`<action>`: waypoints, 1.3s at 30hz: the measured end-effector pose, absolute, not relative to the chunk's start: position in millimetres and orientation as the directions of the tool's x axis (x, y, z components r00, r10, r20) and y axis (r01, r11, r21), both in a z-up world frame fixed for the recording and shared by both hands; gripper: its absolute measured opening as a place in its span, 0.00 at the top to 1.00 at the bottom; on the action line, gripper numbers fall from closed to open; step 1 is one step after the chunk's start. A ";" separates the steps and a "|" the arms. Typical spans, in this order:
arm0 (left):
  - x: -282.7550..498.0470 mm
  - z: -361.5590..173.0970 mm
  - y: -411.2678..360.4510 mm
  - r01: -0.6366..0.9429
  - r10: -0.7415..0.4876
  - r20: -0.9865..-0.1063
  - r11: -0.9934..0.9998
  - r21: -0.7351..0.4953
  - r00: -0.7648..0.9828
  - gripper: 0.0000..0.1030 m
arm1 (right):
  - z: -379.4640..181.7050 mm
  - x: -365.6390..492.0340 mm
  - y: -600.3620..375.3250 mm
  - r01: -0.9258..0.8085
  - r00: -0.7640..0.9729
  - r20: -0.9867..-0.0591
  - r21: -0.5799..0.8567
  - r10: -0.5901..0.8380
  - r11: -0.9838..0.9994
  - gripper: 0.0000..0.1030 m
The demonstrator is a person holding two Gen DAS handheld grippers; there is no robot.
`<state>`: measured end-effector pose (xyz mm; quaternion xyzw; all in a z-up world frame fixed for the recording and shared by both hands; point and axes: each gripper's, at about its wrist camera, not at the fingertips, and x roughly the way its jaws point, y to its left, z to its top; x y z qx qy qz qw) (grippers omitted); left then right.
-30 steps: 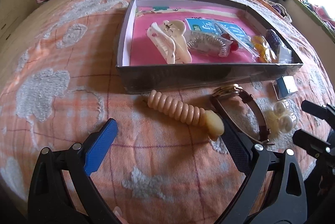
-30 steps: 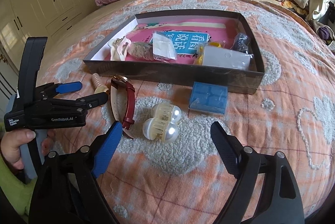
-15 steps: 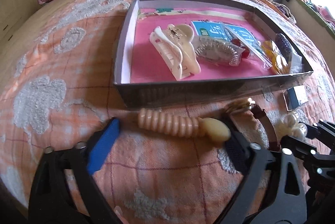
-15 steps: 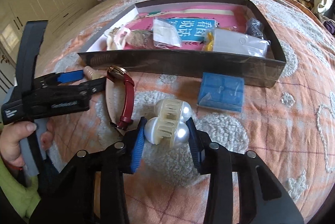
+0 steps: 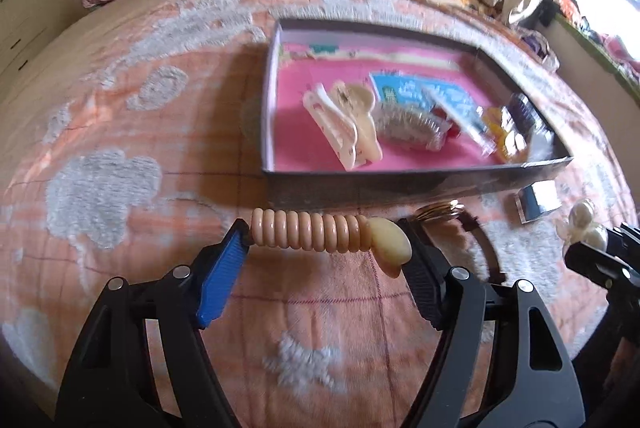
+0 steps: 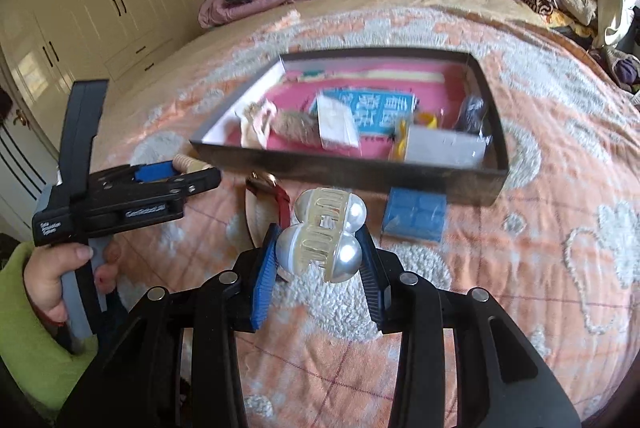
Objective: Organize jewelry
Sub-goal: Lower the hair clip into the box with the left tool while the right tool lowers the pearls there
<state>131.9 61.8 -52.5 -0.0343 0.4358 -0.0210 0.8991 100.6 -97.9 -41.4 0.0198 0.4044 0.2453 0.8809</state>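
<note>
Both tongs have closed and lifted since a second ago: the left tongs grip the ribbed peach hair clip endwise, level, above the bed; the right tongs clench the pearl claw clip, raised before the box.

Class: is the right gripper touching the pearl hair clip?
Touching. The right wrist view shows the right gripper with both pads pressed against the pearl hair clip.

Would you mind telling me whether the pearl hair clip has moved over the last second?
Yes. The pearl hair clip, clamped in the right hand-held gripper, now overlaps the box's front wall instead of lying on the white patch below it: lifted.
</note>
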 end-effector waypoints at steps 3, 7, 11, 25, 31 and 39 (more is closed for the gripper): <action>123.0 -37.9 69.0 -0.004 -0.072 -0.760 0.995 -0.098 0.646 0.36 | -30.2 99.9 -99.1 -0.421 0.573 -0.685 0.224 0.450 0.879 0.65; 118.9 -19.8 78.2 -0.015 -0.074 -0.735 0.993 -0.114 0.674 0.36 | -16.7 100.6 -100.4 -0.428 0.601 -0.661 0.208 0.449 0.880 0.65; 119.2 -4.2 77.9 -0.009 -0.075 -0.710 0.993 -0.114 0.700 0.36 | -4.9 104.5 -101.6 -0.429 0.624 -0.641 0.196 0.446 0.882 0.65; 145.1 40.7 53.7 0.061 -0.116 -0.640 0.992 -0.107 0.759 0.36 | 26.2 121.2 -114.7 -0.403 0.686 -0.594 0.169 0.419 0.900 0.65; 156.4 48.2 37.8 0.095 -0.139 -0.630 0.990 -0.102 0.764 0.36 | 35.9 131.3 -122.2 -0.385 0.709 -0.580 0.160 0.402 0.909 0.65; 167.7 47.3 22.7 0.126 -0.161 -0.635 0.987 -0.100 0.756 0.36 | 43.9 141.9 -131.5 -0.364 0.729 -0.566 0.154 0.384 0.919 0.65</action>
